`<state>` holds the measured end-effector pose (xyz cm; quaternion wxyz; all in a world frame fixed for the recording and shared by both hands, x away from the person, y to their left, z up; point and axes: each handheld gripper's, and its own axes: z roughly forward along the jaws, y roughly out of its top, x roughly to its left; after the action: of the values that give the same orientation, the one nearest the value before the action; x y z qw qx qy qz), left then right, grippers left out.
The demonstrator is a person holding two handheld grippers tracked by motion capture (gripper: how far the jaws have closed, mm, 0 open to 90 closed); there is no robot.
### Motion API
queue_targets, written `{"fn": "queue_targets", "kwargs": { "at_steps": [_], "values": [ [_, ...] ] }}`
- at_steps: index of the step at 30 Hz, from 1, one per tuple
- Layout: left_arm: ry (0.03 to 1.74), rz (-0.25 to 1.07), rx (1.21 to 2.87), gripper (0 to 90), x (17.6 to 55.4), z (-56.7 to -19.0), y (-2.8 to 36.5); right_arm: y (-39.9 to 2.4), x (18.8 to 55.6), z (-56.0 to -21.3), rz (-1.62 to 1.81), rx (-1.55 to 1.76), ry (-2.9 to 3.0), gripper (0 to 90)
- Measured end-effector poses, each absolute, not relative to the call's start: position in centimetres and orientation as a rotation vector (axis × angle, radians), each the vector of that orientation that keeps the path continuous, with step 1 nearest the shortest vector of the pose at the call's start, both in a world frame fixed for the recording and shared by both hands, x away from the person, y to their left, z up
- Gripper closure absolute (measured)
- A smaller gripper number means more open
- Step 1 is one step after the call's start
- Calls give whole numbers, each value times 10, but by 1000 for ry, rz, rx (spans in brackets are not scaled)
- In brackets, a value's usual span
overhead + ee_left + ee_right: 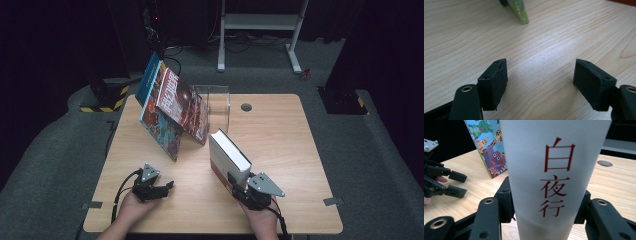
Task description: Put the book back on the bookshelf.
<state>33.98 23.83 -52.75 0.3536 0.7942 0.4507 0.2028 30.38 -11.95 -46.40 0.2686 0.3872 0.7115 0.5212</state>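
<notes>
The wooden table (280, 130) is pale, with a fine straight grain and a round cable hole beyond the right fingers. Far ahead of both grippers, picture books (172, 107) lean against a clear acrylic stand (220, 102); its edges are hard to make out against the dark floor, and the books' far ends hang past the table rim. The thick white book (229, 156) stands upright between the right gripper's (240, 187) fingers (504, 202), which clamp its smooth spine with red characters; its top is cut off in the right gripper view. That hand comes in low, palm under the gripper. The left gripper (167, 187) rests near the table's edge, well left of the book, its blocky black pads (495, 80) parted over bare wood.
</notes>
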Motion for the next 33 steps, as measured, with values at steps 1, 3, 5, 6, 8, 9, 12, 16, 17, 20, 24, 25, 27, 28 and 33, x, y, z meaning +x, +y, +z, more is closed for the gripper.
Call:
{"fn": "queue_targets", "kwargs": {
  "at_steps": [1,3,5,6,8,9,12,16,17,20,24,25,27,28,33],
  "values": [
    [1166,524,2053,276,340,-527,238,-119,304,-464,1409,1047,1917,493],
    [1165,525,2054,276,340,-527,238,-119,304,-464,1413,1057,1917,488],
    [1166,525,2053,276,340,-527,238,-119,304,-465,1414,1058,1915,485],
    [1166,525,2053,276,340,-527,238,-119,304,-465,1414,1058,1915,485],
    [1167,525,2053,276,340,-527,238,-118,305,-465,1412,1067,1923,481],
    [1168,526,2052,276,340,-527,238,-117,306,-465,1414,1078,1931,473],
    [1169,526,2052,276,340,-527,238,-116,307,-465,1407,1079,1935,461],
    [1169,526,2052,276,340,-527,238,-116,306,-465,1398,1066,1932,503],
    [1169,526,2052,276,340,-527,238,-116,306,-464,1396,1064,1936,517],
    [1169,526,2052,276,340,-527,238,-114,304,-464,1372,1066,1925,530],
    [1169,526,2053,277,340,-527,238,-112,304,-464,1363,1067,1919,535],
    [1166,528,2055,277,340,-527,238,-112,303,-464,1362,1068,1917,536],
    [1166,528,2055,277,340,-527,238,-110,302,-464,1355,1078,1908,539],
    [1166,528,2055,278,340,-527,238,-110,302,-464,1355,1078,1908,539],
    [1165,524,2054,279,340,-527,238,-108,304,-462,1355,1084,1896,541]
  ]
}}
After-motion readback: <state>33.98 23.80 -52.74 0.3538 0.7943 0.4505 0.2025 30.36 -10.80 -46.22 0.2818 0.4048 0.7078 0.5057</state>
